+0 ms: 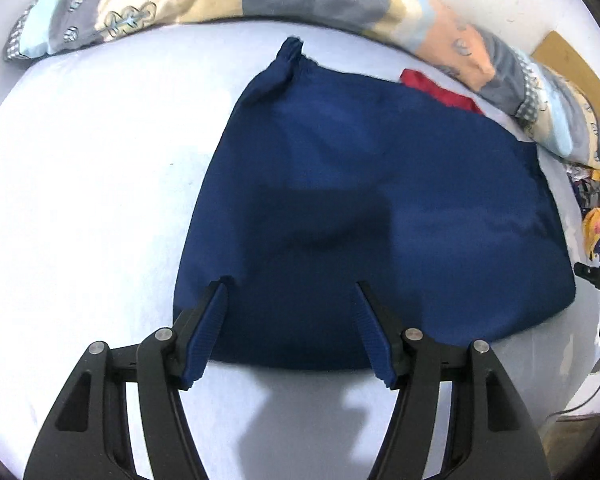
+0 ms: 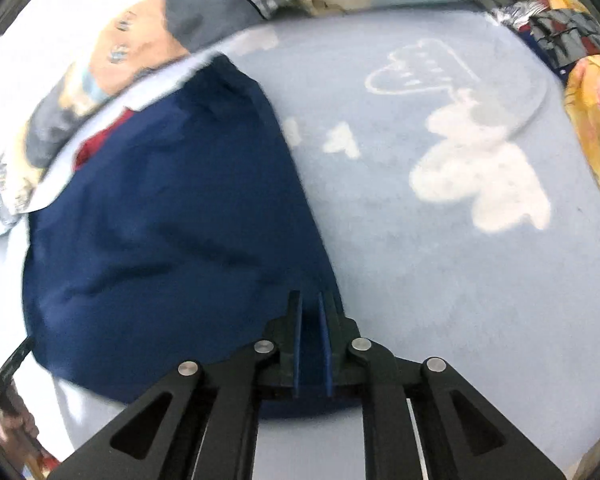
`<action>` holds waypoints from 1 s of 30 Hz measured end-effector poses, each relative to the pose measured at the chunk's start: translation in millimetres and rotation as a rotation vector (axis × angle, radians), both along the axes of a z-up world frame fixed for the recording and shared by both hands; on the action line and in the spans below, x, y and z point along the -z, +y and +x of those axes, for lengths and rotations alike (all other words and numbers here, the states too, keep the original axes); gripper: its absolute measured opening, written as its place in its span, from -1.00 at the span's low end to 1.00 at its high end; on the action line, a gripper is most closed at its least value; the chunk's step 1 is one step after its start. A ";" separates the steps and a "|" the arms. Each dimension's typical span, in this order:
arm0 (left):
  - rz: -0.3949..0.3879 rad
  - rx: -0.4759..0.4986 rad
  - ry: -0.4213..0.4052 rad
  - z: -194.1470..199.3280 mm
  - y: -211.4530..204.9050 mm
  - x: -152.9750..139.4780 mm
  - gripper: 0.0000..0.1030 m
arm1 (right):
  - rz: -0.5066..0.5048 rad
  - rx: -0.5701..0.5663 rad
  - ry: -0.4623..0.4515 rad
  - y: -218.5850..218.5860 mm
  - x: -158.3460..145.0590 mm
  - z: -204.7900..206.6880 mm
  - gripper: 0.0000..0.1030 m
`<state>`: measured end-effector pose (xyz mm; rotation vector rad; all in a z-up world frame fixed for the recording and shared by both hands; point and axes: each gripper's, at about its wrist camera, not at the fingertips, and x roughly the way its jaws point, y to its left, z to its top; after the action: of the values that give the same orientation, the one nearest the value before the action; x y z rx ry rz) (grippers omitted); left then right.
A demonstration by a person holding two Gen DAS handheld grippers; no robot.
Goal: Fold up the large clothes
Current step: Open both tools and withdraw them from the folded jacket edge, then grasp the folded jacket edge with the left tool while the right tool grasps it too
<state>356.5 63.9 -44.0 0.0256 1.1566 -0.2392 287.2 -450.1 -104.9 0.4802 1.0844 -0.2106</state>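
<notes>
Across the pale bed sheet your navy garment lies spread flat for folding, your left gripper gaping empty above its near hem while your right gripper seemingly pinches its near edge.

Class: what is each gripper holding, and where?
Right gripper pinches the navy blue cloth garment at its near edge; left gripper, open, holds nothing.

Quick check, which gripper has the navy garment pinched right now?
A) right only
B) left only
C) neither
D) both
A: the right gripper is nearly closed on the navy garment's near edge, while the left gripper hangs open above the cloth, nothing between its pads.
</notes>
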 end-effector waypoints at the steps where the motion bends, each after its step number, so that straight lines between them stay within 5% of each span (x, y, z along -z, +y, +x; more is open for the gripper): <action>1: 0.010 0.018 0.007 -8.1 -2.4 1.5 0.25 | -0.002 -0.023 -0.022 6.8 -6.1 -12.8 -0.69; 4: 0.073 0.015 0.072 -18.5 -1.9 22.3 0.26 | 0.040 -0.077 0.001 31.0 2.3 -37.3 -0.65; 7: 0.054 -0.075 0.169 -20.6 9.2 41.9 0.31 | 0.056 -0.058 0.124 48.6 35.2 -37.7 -0.62; 12: 0.072 -0.069 0.104 -41.4 -6.4 18.2 0.30 | 0.112 -0.005 0.064 56.7 17.3 -56.6 -0.62; 19: 0.154 -0.005 -0.013 -48.6 -34.7 -4.5 0.30 | 0.123 -0.091 0.003 97.5 -13.7 -54.8 -0.62; 25: 0.207 -0.001 0.021 -15.6 -36.2 14.8 0.31 | 0.092 -0.123 -0.023 129.0 -12.9 -6.5 -0.55; 30: 0.202 0.004 0.058 -3.6 -35.2 25.4 0.39 | 0.121 -0.079 0.046 141.3 14.3 8.9 -0.55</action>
<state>353.0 28.7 -69.4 0.1997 1.2347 -0.1269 296.1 -308.8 -119.1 0.5419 1.1627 -0.0874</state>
